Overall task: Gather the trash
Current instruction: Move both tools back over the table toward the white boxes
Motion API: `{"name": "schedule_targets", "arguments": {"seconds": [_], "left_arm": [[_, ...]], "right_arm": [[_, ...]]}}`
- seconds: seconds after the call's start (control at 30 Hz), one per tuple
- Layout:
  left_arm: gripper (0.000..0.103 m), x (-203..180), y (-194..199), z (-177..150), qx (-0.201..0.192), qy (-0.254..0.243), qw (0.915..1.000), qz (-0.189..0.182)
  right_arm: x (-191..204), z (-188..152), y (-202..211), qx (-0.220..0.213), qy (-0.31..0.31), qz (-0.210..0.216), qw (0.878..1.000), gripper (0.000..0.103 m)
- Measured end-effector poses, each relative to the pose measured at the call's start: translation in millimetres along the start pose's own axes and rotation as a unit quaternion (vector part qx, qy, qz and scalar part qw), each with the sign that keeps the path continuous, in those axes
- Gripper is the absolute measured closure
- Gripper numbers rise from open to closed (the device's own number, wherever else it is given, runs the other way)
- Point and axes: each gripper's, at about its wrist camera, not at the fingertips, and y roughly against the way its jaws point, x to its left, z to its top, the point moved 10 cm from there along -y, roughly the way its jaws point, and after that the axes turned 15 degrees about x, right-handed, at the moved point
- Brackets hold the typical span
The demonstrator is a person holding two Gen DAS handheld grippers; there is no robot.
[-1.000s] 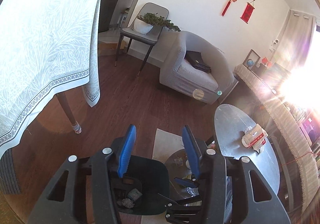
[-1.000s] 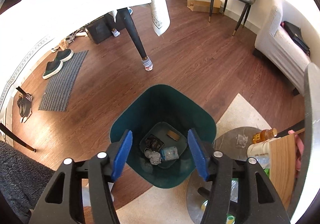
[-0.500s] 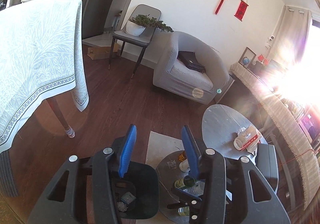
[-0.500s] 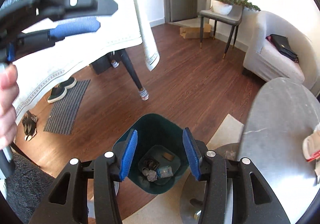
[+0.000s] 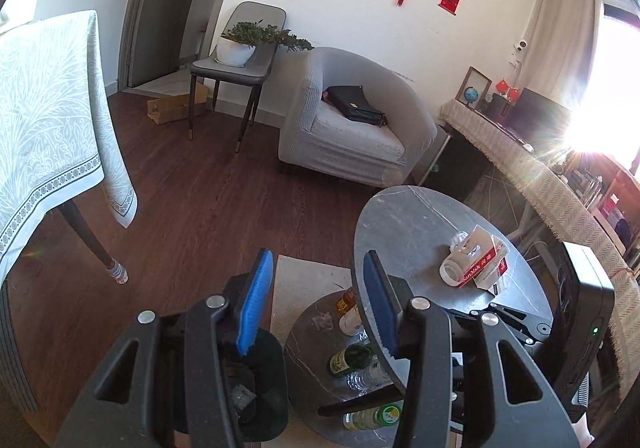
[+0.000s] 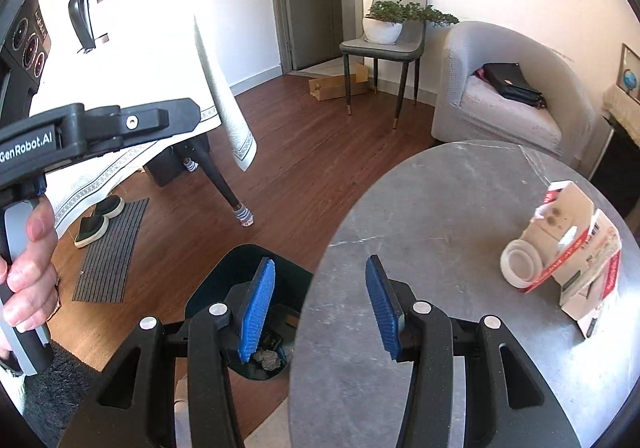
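We are holding left tool point(image 5: 318, 296) and right tool point(image 6: 320, 304) part-open, nothing between jaws; right jaws just narrowing. Crumpled packaging point(image 6: 560, 256) is lying on round worktop point(image 6: 420, 207) at 2 o'clock. Green bin point(image 6: 224, 280) is standing on floor at 7 o'clock.

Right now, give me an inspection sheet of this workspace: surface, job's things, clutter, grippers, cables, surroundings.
Surface: round grey marble table, mostly bare.
Job's things: torn red-and-white cardboard packaging with a white tape roll on the table; dark green trash bin on the floor beside it, scraps inside.
Clutter: bottles on the lower round shelf.
Grippers: left gripper open, empty; right gripper open, empty.
Cables: nothing seen.
Surroundings: grey armchair, potted plant on a chair, cloth-covered table.
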Motion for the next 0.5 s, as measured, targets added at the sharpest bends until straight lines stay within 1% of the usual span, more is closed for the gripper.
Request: {"name": "schedule_targets", "arguments": {"seconds": [0.17, 0.33, 0.5], "left_arm": [[0.054, -27.5, -13.5, -0.3, 0.008, -0.015, 0.9998, -0.007], [0.054, -59.2, -25.8, 1.3, 0.013, -0.044, 0.9988, -0.019], [0.054, -91.3, -36.5, 4.0, 0.016, -0.070, 0.9968, -0.033]], "right_arm": [[-36.9, -4.8, 17.1, -0.017, -0.030, -0.015, 0.999, 0.055], [-73.1, -12.3, 32.6, -0.032, -0.062, -0.031, 0.997, 0.055], [-105.3, -25.4, 44.5, -0.039, -0.086, -0.038, 0.995, 0.055]]}}
